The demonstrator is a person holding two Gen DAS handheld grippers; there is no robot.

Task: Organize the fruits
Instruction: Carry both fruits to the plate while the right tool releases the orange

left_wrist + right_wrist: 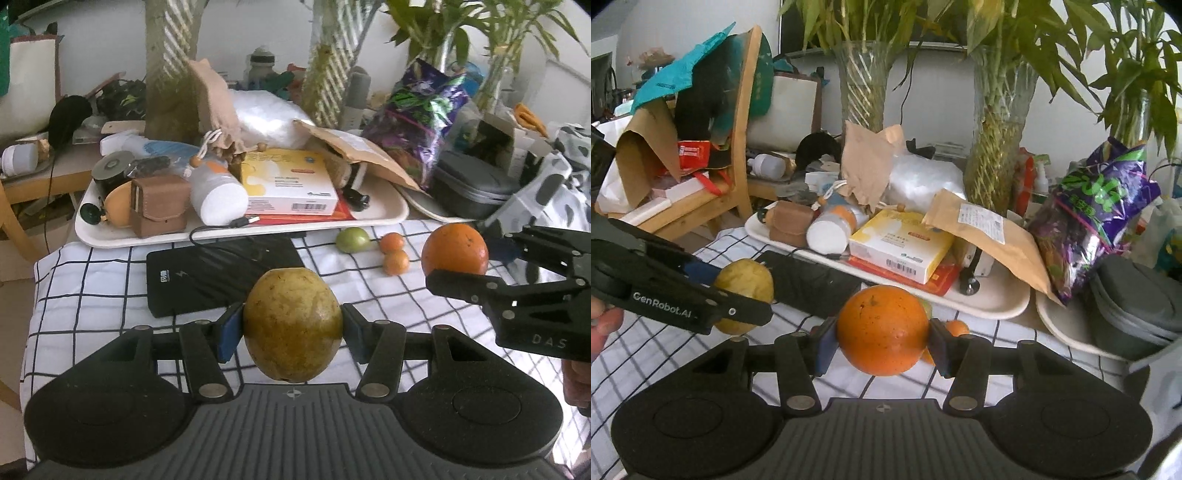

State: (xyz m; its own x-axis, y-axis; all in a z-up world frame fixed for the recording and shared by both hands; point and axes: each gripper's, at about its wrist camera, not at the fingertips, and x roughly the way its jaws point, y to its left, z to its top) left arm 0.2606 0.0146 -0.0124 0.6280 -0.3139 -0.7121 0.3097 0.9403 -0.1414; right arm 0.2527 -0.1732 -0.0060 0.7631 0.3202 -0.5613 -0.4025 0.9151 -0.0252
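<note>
My left gripper (291, 330) is shut on a large yellow-green fruit (291, 317), its blue pads pressing on both sides, above the checked cloth (92, 288). To its right, my right gripper (461, 258) is shut on a big orange (456, 247). The right wrist view shows that orange (882, 325) squeezed between the pads of the right gripper (882, 336), off the cloth. There the left gripper (738, 291) comes in from the left with the yellow-green fruit (750, 275). On the cloth lie a small green fruit (352, 240) and two small oranges (392, 242) (396, 262).
A black power bank (207, 273) with a cable lies on the cloth ahead. Behind it a white tray (258, 230) is crowded with boxes, a bottle and pouches. A grey zip case (476, 192), a purple bag (417, 122), glass vases with plants and a wooden chair (742, 140) stand around.
</note>
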